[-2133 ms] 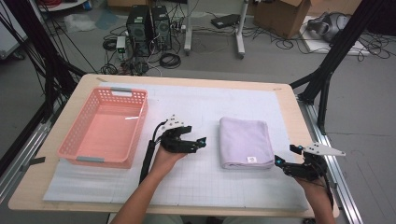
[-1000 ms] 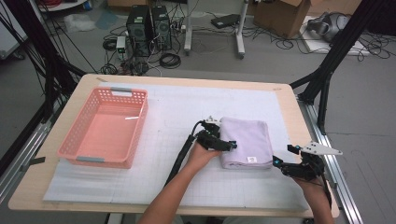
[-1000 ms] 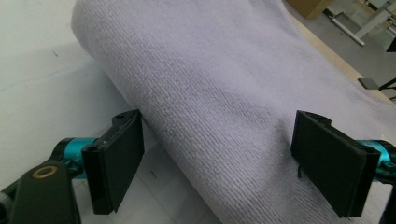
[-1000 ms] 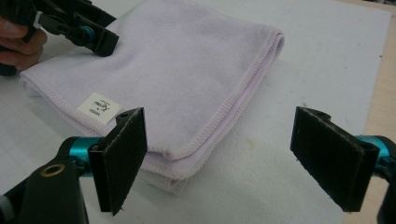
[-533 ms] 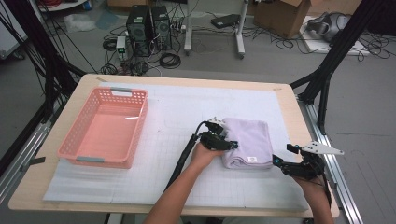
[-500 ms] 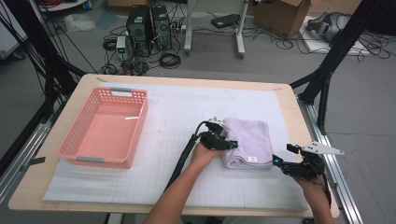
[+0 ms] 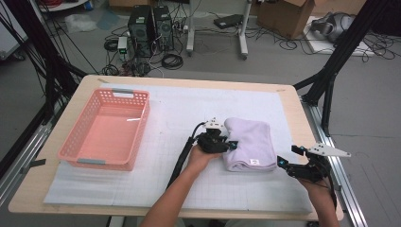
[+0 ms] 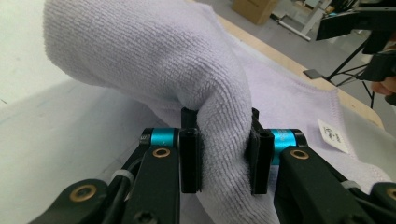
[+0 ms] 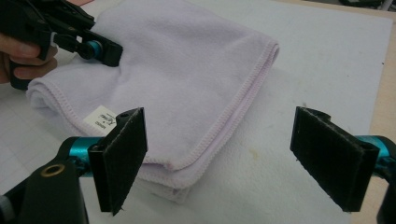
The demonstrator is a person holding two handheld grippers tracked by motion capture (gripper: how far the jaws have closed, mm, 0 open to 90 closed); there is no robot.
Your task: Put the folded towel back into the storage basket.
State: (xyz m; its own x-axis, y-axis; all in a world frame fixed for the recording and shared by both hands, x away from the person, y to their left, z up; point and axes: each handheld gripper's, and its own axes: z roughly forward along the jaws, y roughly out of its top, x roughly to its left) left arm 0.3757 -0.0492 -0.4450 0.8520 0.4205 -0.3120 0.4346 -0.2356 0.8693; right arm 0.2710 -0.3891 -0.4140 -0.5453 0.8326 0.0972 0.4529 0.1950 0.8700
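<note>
Towel [image 7: 249, 144], pale lilac and folded, lies on the white mat [image 7: 175, 118] right of middle on the surface [image 7: 283, 99], its small white label [image 7: 255, 162] at the near edge. Your left tool [image 7: 229, 144] sits at the towel's left edge and its jaws have just been closing; in the left gripper view the pads [image 8: 190, 161] press a bunched fold of the towel [image 8: 187, 84] between them, so it is pinching the cloth. That fold humps up above the pads, while the rest of the towel appears to rest flat on the mat. Your right tool [image 7: 286, 157] hangs just off the towel's near right corner, jaws spread wide; in the right gripper view its pads [image 9: 122, 156] stand to either side of the towel's hemmed corner [image 9: 187, 93], apart from it, holding nothing. Pink basket [image 7: 106, 130] stands empty on the left of the mat, well apart from the towel. Progress, as a judgement: the grasp on one side looks made, and that is all so far. Lifting the towel, carrying it across and setting it in the basket are likely left, if the basket is where it goes. Whether you need the right tool on the corner too, the pictures cannot settle.
</note>
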